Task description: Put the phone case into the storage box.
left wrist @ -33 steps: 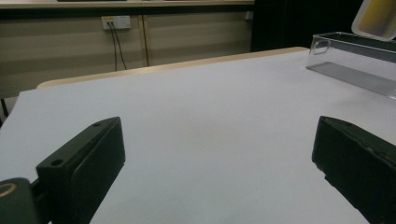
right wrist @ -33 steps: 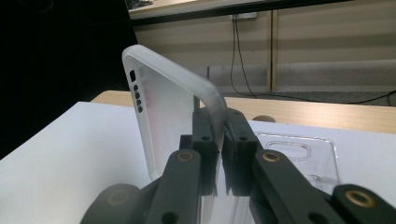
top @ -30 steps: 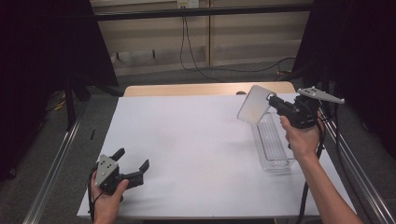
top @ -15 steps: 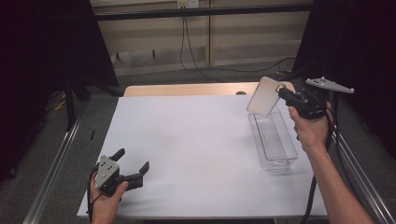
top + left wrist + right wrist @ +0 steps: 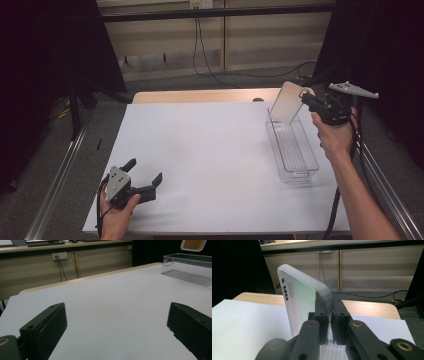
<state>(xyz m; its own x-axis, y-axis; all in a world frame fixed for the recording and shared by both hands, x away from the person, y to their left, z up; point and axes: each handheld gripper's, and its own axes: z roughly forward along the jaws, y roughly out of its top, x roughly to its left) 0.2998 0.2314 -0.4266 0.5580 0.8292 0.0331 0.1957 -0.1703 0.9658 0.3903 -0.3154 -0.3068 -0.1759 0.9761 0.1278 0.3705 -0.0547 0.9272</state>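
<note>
White table (image 5: pixel 210 165), clear bin (image 5: pixel 292 150) at 3 o'clock. Right gripper (image 5: pixel 306 97) was clenched on a translucent phone case (image 5: pixel 286 102), which had shifted right since a second earlier and hung over the bin's far end, probably for lowering in. Left gripper (image 5: pixel 146 177) stayed released at 7 o'clock.

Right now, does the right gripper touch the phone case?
Touching. In the right gripper view, the right gripper is shut on the edge of the phone case.
</note>
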